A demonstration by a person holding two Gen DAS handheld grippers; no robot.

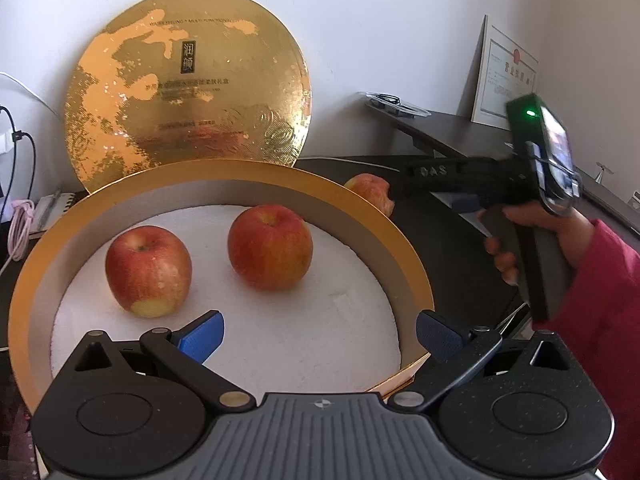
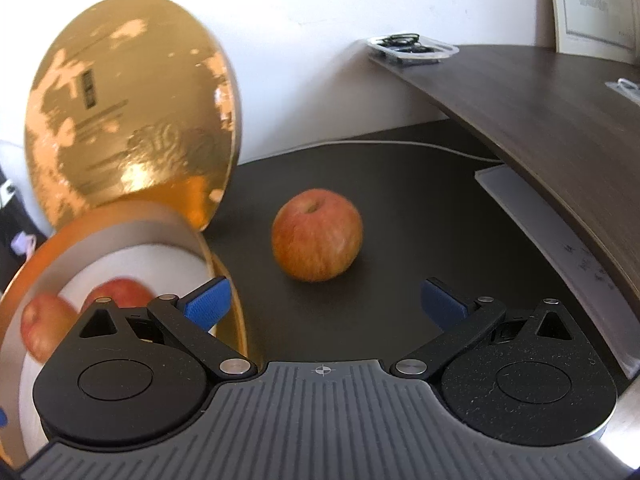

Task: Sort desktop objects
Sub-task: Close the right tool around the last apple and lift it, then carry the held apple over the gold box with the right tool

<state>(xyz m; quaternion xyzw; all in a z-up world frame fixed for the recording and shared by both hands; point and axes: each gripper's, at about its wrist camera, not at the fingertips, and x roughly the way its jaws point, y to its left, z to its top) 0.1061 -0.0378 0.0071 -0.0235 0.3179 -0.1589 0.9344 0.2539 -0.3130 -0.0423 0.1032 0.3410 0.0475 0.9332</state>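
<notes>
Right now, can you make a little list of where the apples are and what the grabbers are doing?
apples in box: two, on white padding
box: round, gold, open
apple on desk: one, outside the box
lid: gold, stands tilted behind the box
left gripper: open, empty, over the box's near edge
right gripper: open, empty, facing the desk apple

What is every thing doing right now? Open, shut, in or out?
Round gold box: open, two apples inside.
Gold lid: off, standing on edge behind the box.
Left apple in box: upright on the white liner.
Right apple in box: upright on the white liner.
Third apple: outside, on the dark desk.
Left gripper: open, empty.
Right gripper: open, empty.
</notes>
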